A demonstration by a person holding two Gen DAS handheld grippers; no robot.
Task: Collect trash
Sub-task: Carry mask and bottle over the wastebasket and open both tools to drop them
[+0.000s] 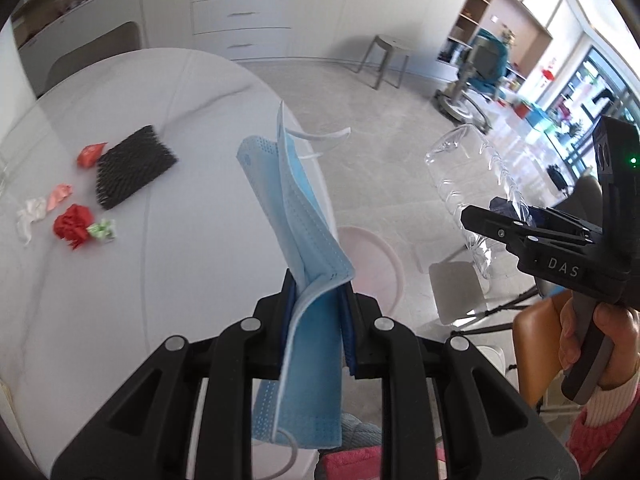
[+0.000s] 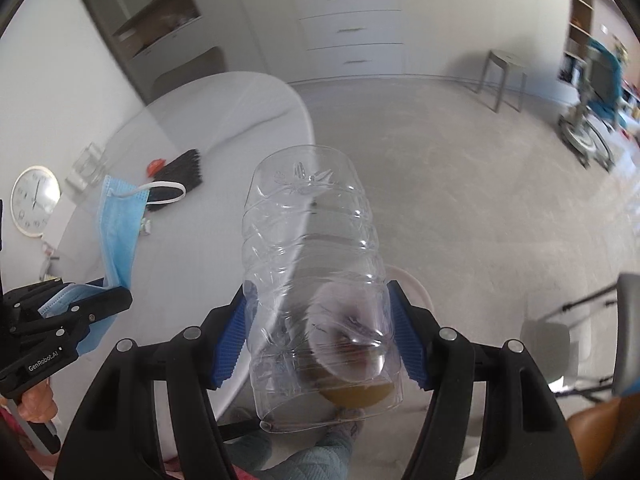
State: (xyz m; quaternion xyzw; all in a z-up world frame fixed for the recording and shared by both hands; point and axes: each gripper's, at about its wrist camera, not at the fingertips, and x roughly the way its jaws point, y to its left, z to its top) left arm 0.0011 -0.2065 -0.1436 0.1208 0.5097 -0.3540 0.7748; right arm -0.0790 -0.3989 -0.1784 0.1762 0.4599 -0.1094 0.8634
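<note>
Jaws of the left gripper (image 1: 318,296) pinch a folded blue face mask (image 1: 298,204), which stands up from them past the edge of the white worktop (image 1: 168,280). Jaws of the right gripper (image 2: 320,332) clamp a clear plastic bottle (image 2: 312,248) by its sides, over the floor (image 2: 460,200). Below both lies a pale pink bin (image 1: 380,264). Farther off on the worktop sit red and white wrappers (image 1: 72,226) beside a black mesh piece (image 1: 134,166).

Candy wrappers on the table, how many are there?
5: orange wrapper beside the black pad, pink, white, red, green-white nearby. More may be hidden.
</note>
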